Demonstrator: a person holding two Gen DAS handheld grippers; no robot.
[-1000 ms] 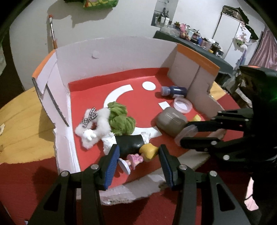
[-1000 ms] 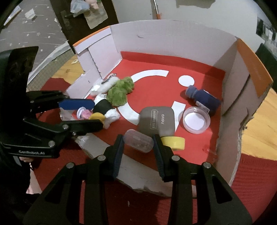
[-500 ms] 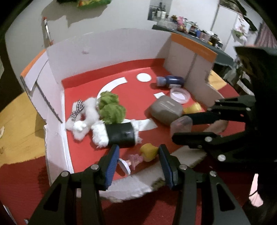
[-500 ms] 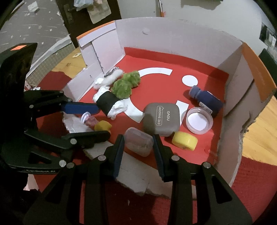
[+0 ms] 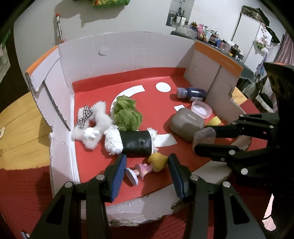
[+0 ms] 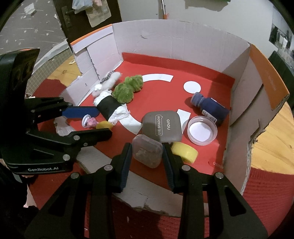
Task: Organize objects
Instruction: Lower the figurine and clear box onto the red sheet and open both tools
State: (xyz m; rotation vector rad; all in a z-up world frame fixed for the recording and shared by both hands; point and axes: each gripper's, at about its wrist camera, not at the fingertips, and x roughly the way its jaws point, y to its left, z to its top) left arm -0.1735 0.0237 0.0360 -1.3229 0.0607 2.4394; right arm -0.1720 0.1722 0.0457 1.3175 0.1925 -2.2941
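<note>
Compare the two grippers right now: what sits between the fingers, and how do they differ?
The right gripper is shut on a small clear lidded box, pads against its sides; the left gripper is open, its fingers straddling a small pink doll with a yellow head, gaps on both sides. The box appears lifted off the red floor; the doll lies flat on it. Both reach over the cardboard box's torn front edge.

A wooden tabletop (image 5: 16,128) is seen under a red cloth (image 5: 23,193). A green packet (image 5: 112,2) is hung on the white wall; a cluttered shelf (image 5: 211,36) is set behind.
</note>
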